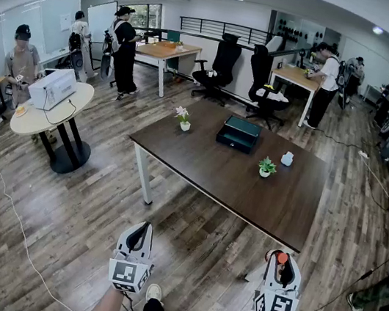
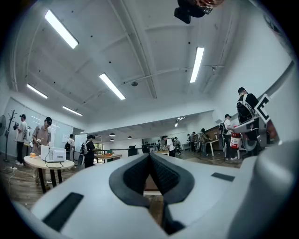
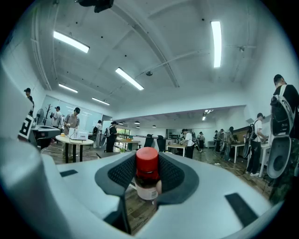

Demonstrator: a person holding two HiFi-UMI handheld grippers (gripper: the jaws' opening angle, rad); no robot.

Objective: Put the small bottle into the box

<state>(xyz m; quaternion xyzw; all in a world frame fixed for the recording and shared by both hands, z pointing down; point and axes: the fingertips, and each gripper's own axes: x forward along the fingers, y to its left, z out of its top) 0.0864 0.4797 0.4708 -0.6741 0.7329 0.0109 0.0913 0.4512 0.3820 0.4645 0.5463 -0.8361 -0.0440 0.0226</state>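
The small bottle point(image 3: 147, 176), with a red cap and a white label, stands upright between the dark pads of my right gripper point(image 3: 148, 179), which is shut on it. In the head view that bottle's red cap point(image 1: 281, 258) pokes out of the right gripper point(image 1: 279, 261), low at the right, short of the table's near edge. My left gripper point(image 1: 139, 231) hangs at the lower middle over the wooden floor; its jaws point(image 2: 150, 161) meet with nothing between them. The box point(image 1: 239, 133), dark green and low, lies on the far side of the brown table point(image 1: 200, 163).
Two small potted plants point(image 1: 184, 119) point(image 1: 266, 167) and a white object point(image 1: 287, 158) stand on the table. A round white table point(image 1: 49, 114) is at the left, office chairs point(image 1: 221, 66) behind. Several people stand around the room. A cable point(image 1: 12, 216) runs across the floor.
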